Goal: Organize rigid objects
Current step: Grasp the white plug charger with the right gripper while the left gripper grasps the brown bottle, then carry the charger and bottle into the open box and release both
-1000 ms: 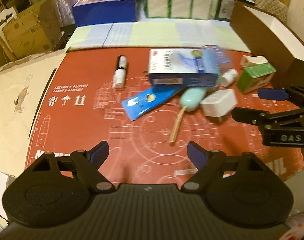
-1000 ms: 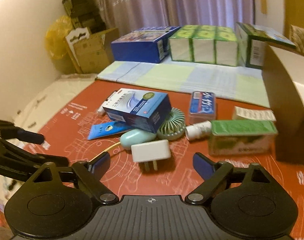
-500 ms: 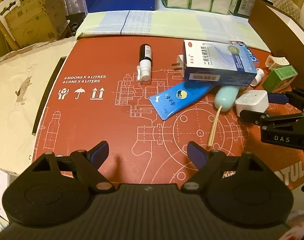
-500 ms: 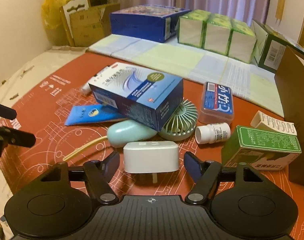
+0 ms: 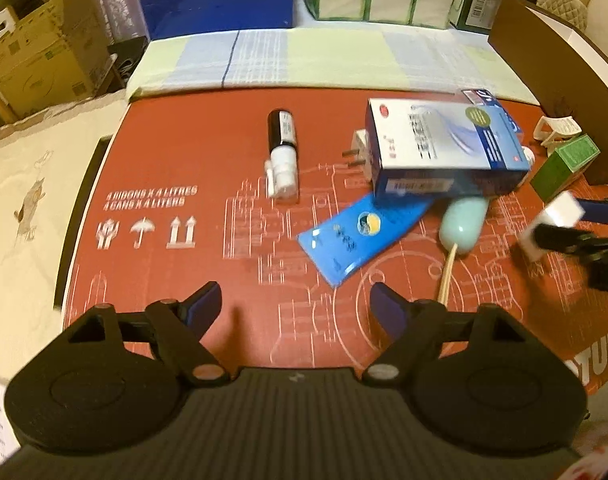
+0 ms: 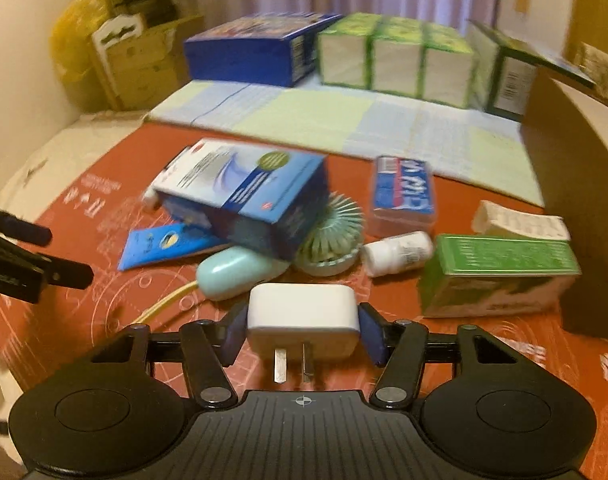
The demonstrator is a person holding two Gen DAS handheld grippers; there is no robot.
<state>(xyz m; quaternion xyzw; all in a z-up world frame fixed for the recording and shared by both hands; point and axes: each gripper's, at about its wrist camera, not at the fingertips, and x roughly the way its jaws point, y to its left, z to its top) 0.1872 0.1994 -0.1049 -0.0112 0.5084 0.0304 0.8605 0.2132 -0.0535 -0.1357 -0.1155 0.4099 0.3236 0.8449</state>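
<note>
Left wrist view: my left gripper (image 5: 295, 308) hangs with jaws wide apart over the red mat (image 5: 175, 152), holding nothing. Right wrist view: my right gripper (image 6: 302, 334) clamps the white plug (image 6: 302, 320), prongs toward me, just off the mat.

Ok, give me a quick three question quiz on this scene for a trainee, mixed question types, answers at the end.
1. True or false: the right hand-held gripper is shut on the white plug adapter.
2. Multiple choice: the big blue box leans on A) the fan, B) the green box, C) the spray bottle.
3. Fill in: the left hand-held gripper is ____ and holds nothing.

Key: 1 true; 2 A; 3 open.
</note>
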